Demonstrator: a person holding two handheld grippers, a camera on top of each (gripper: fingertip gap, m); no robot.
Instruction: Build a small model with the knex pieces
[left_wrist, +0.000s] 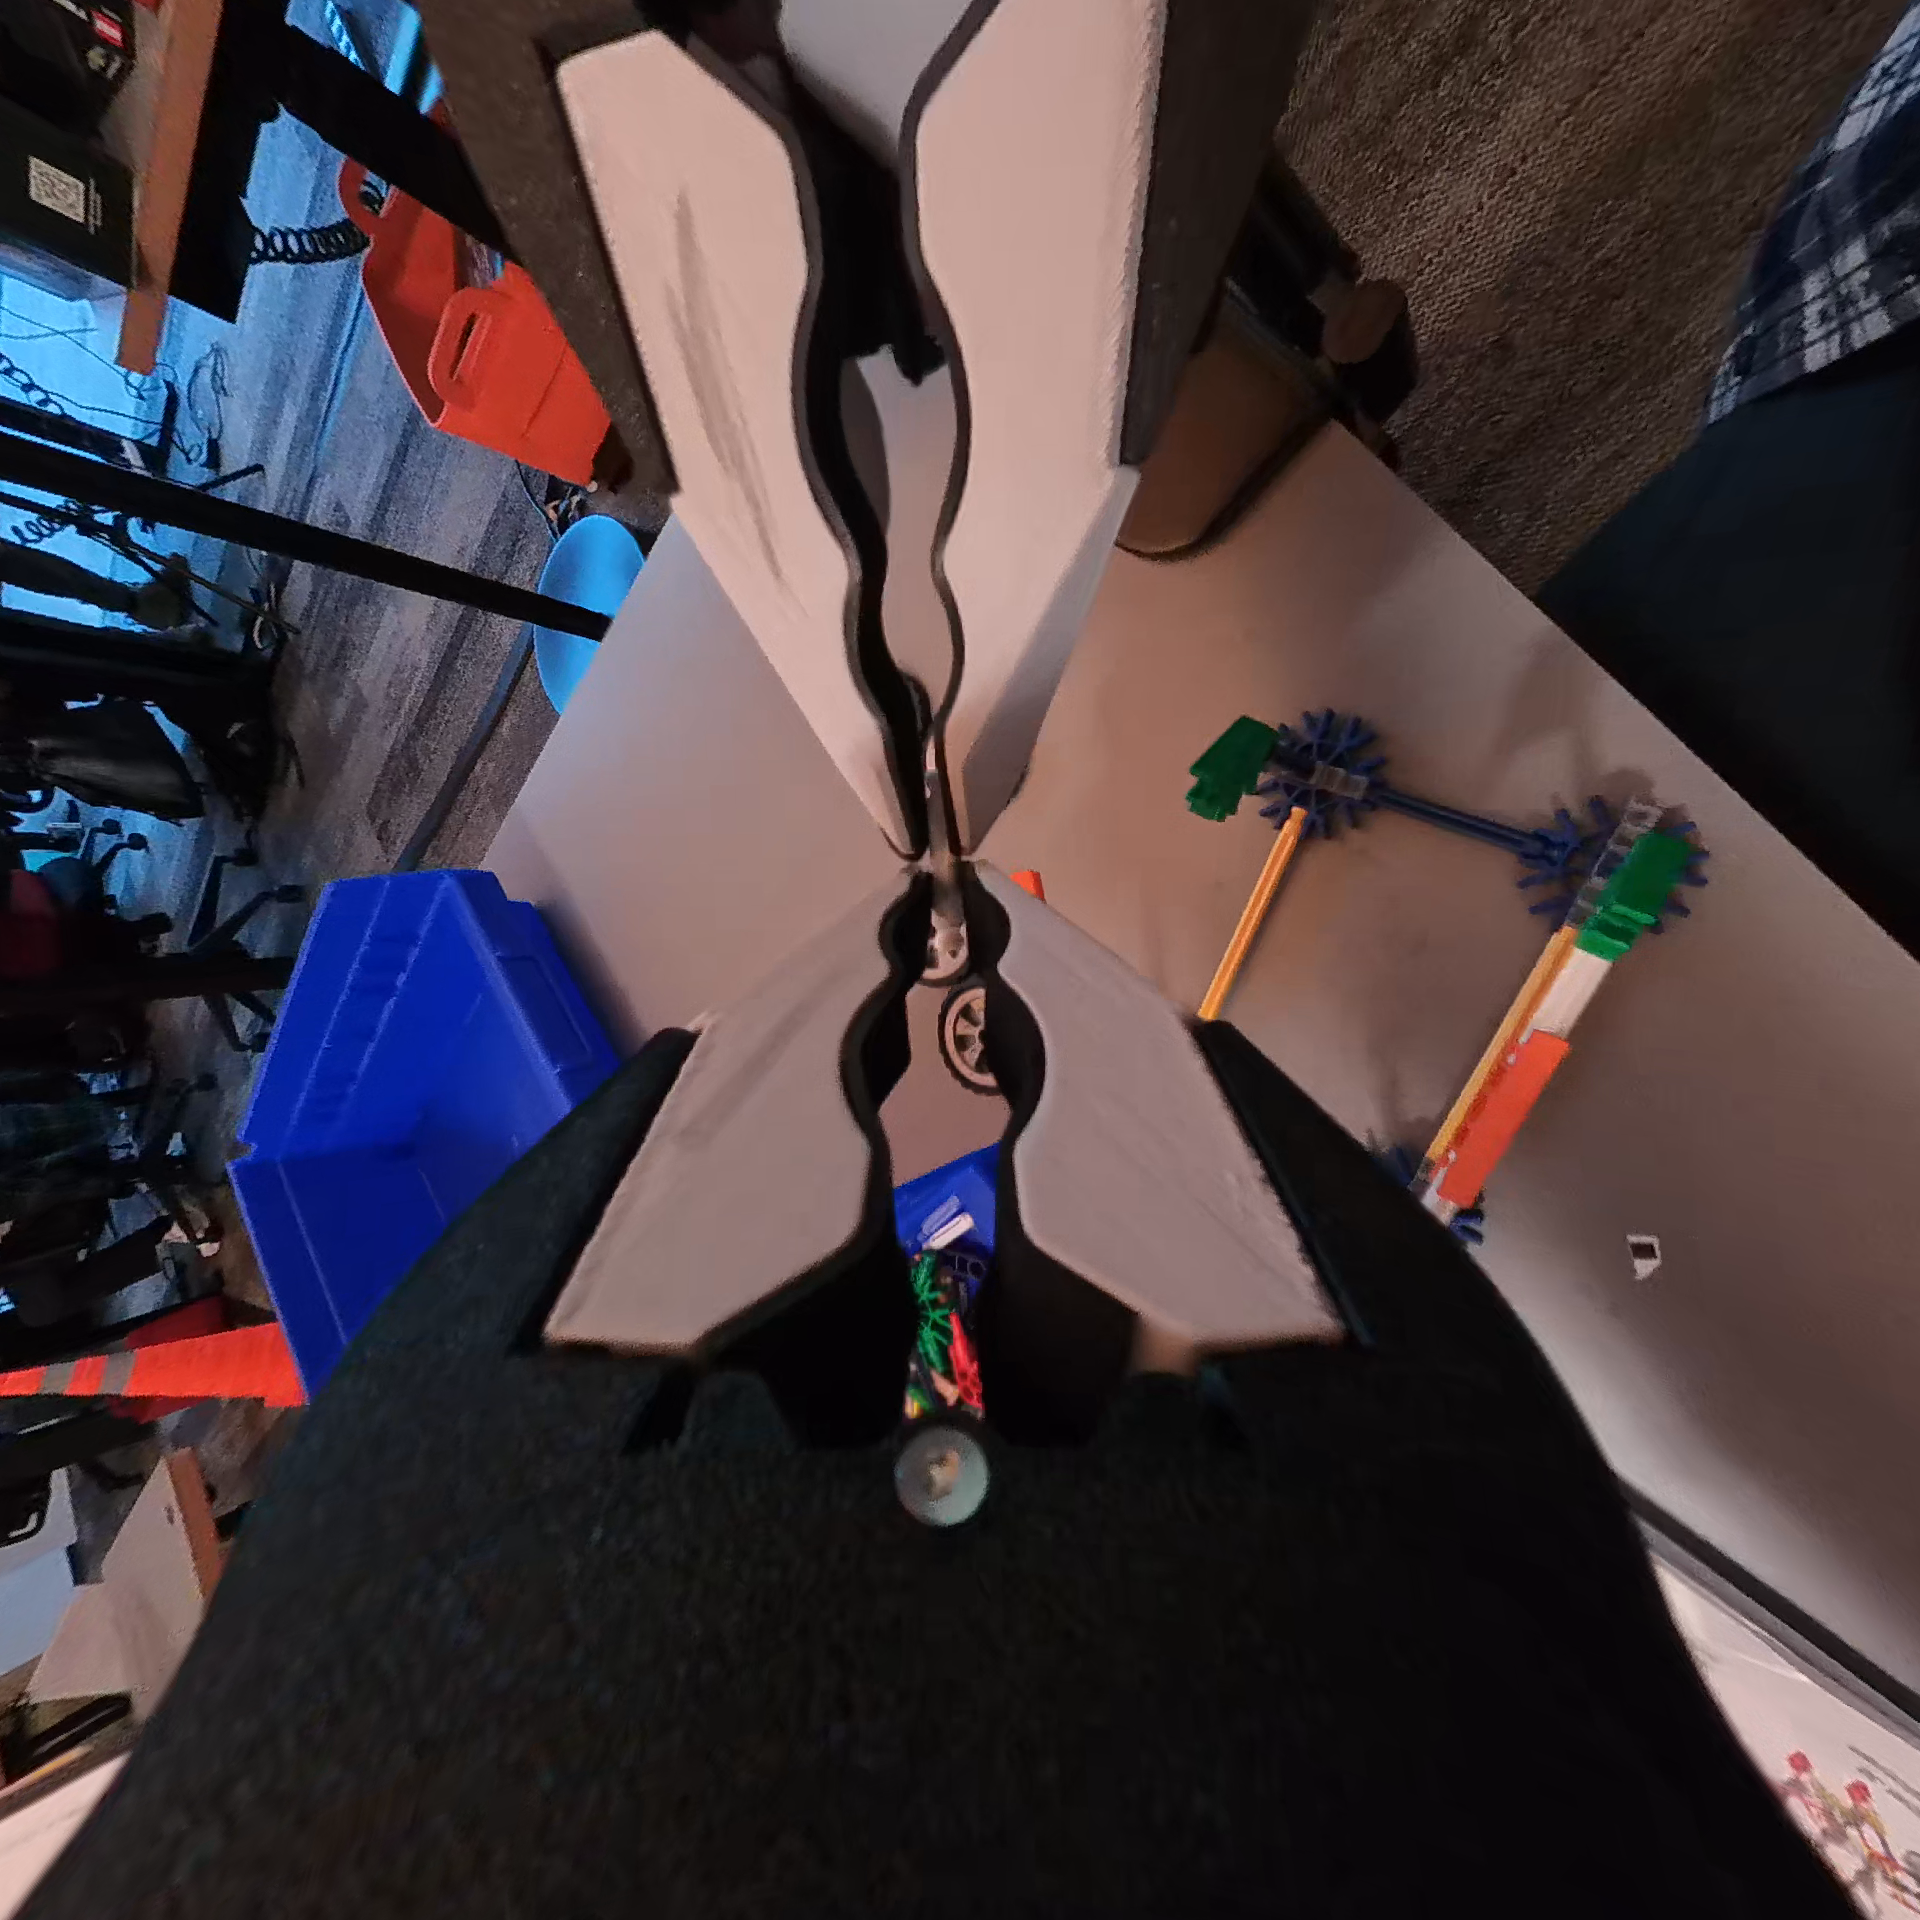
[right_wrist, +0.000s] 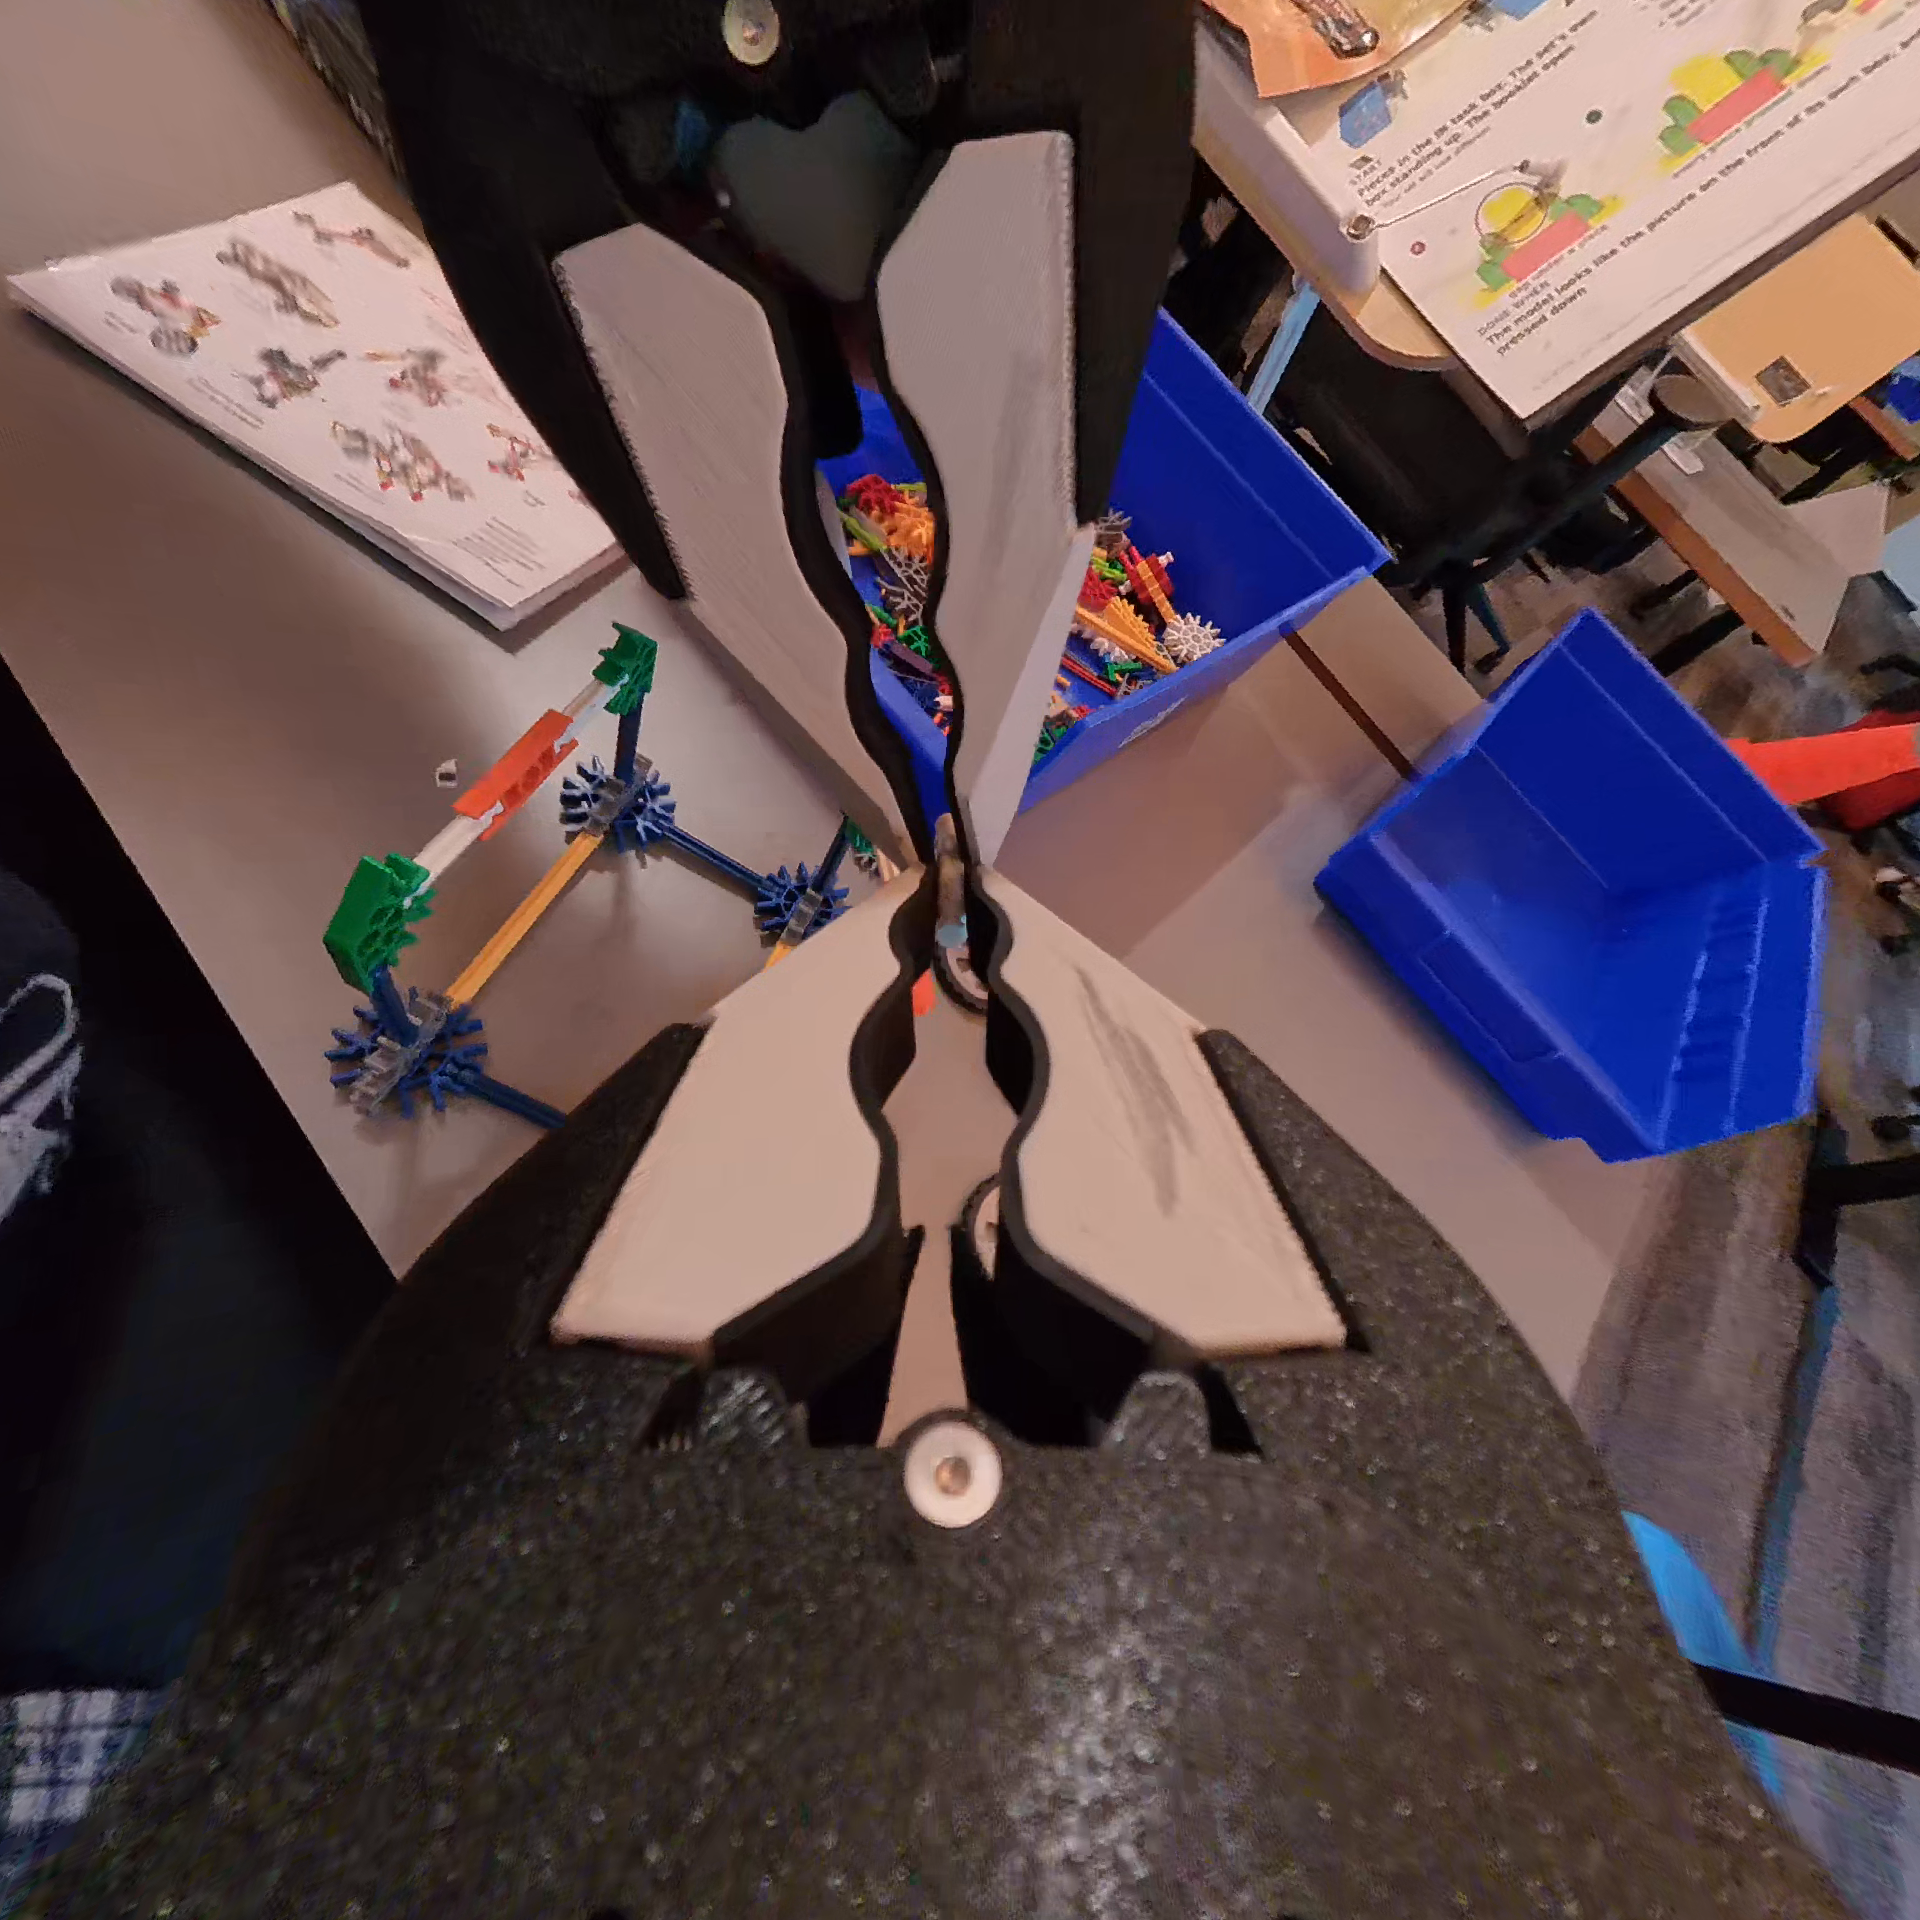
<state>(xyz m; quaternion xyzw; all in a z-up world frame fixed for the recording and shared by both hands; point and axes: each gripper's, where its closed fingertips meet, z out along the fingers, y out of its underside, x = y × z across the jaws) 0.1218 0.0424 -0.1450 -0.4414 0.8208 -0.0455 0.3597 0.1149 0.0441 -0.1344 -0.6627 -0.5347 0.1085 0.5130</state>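
Observation:
My two grippers meet tip to tip above a pale table (left_wrist: 707, 748). My left gripper (left_wrist: 940, 875) is shut on a small grey rod piece with a black wheel (left_wrist: 945, 940). My right gripper (right_wrist: 951, 883) is shut on the same piece (right_wrist: 948, 862), which also carries a light blue bit and a wheel. In the left wrist view the right gripper (left_wrist: 935, 847) comes in from the top. In the right wrist view the left gripper (right_wrist: 940, 844) does the same. A second small wheel (left_wrist: 971, 1039) shows between my left fingers.
A rod-and-connector model (left_wrist: 1455, 831) in blue, yellow, green and orange lies on the table, also in the right wrist view (right_wrist: 520, 894). A blue bin of loose parts (right_wrist: 1226, 499) and an empty blue bin (right_wrist: 1610, 935) stand by the edge. A booklet (right_wrist: 312, 364) lies beyond the model. Both grippers' tips are close together, under 4 cm apart.

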